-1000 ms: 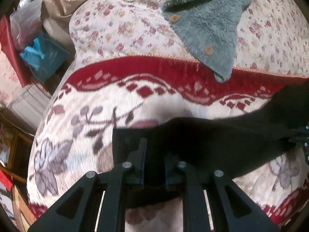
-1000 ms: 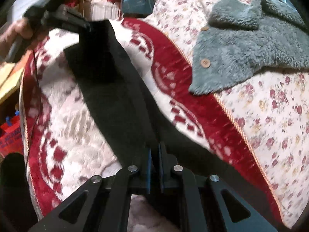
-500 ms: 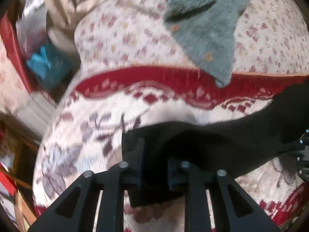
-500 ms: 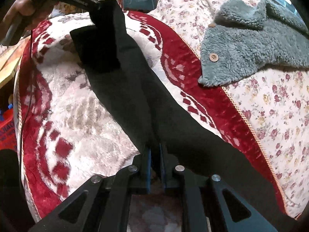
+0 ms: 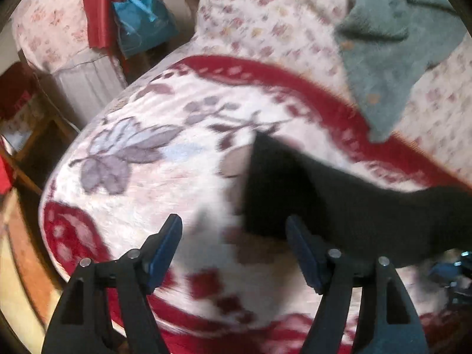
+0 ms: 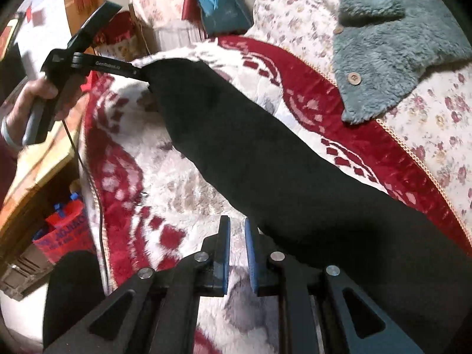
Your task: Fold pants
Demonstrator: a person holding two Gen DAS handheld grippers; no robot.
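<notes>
The black pants [image 6: 265,159] lie stretched in a long band across the red-and-cream blanket [image 6: 165,177] on the bed, running from the far left, where my left claw [image 5: 233,244] is seen in the right wrist view just at their end, toward the near right. In its own view my left claw stands wide apart and released, with the squared end of the pants just beside its right finger and nothing between the pads. My right claw [image 6: 234,247] is nearly closed, only a thin gap showing, and nothing sits in that gap; the edge of the pants runs just beside its right finger. I judge the cloth soft, light and limp: it sags to the blanket's shape and will droop wherever I do not support it, and the plush blanket may drag on it. The best holds look like the corners of the far end, pinching all layers together. The teal fleece jacket [image 6: 392,47] lies apart, farther right.
</notes>
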